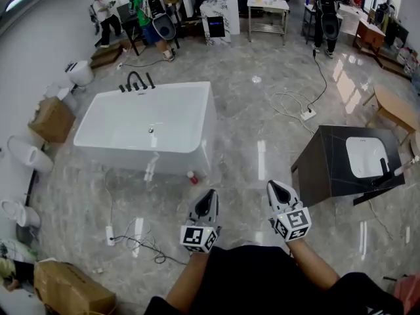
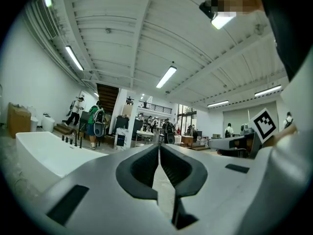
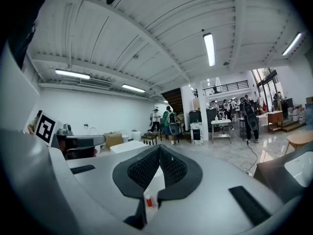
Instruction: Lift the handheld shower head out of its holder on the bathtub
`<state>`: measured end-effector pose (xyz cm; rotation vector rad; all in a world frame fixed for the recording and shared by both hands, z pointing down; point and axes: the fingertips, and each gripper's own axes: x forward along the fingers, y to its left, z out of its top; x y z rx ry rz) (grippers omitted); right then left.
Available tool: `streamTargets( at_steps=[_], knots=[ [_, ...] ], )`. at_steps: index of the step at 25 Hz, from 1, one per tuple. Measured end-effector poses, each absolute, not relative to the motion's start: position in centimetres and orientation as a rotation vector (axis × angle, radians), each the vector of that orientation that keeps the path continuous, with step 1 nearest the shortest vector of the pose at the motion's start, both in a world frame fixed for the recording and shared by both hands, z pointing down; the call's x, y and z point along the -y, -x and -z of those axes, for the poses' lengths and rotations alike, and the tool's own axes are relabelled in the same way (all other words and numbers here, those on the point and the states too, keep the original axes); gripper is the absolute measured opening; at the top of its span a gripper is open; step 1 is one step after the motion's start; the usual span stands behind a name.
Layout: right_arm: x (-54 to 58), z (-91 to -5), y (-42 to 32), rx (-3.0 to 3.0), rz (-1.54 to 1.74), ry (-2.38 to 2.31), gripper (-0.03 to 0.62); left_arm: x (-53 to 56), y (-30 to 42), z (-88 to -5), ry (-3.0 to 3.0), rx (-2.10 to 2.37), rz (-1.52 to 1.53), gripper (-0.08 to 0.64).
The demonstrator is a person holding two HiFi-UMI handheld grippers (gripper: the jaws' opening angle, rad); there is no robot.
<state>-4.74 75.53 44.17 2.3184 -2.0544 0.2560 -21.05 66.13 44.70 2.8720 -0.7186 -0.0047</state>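
standing well back from the bathtub (image 1: pixel 147 133), both tools are idle. the left hand-held gripper (image 1: pixel 210 195) and the right hand-held gripper (image 1: pixel 273 188) each have their jaws pressed together on nothing, side by side near 6 o'clock of the head view. the handheld shower head should be among the black fittings (image 1: pixel 136 81) on the tub's far rim, at about 11 o'clock from the grippers. which upright it is cannot be told from here.

several things could go wrong. the closed jaws would only knock the fittings if they are not opened before the reach. a wrong pick looks likely, since the fittings stand close together. a loose cable (image 1: pixel 141 245) and power strip (image 1: pixel 109 235) lie on the floor at 8 o'clock, and a small bottle (image 1: pixel 191 176) sits just beside the tub's near corner. either could catch a foot on the walk round.

the head view alone gives the floor layout, the cable, and the dark cabinet (image 1: pixel 328 163) at 3 o'clock. the left gripper view alone shows the tub side-on at 9 o'clock with the fittings (image 2: pixel 72 141) rising off its rim, and its own pads meeting. the right gripper view shows ribbed pads shut, a red-topped thing in the slot under them, probably that bottle, and hardly any of the tub.
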Motion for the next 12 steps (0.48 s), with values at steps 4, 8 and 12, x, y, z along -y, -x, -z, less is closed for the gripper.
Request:
streamTargets(
  at_steps=[4, 8, 12],
  knots=[
    [-76.0, -44.1, 4.4, 2.050, -0.249, -2.307, 0.000, -66.5, 21.0, -45.0, -2.863, 0.714, 0.012, 0.005],
    [-76.7, -44.6, 4.6, 2.062, -0.252, -2.285, 0.000, -66.8, 21.0, -45.0, -2.875, 0.689, 0.013, 0.005],
    [-77.3, -45.5, 4.2, 2.063, -0.288, -2.266, 0.050, -66.9, 20.9, -45.6, -2.863, 0.699, 0.000, 0.057]
  ],
)
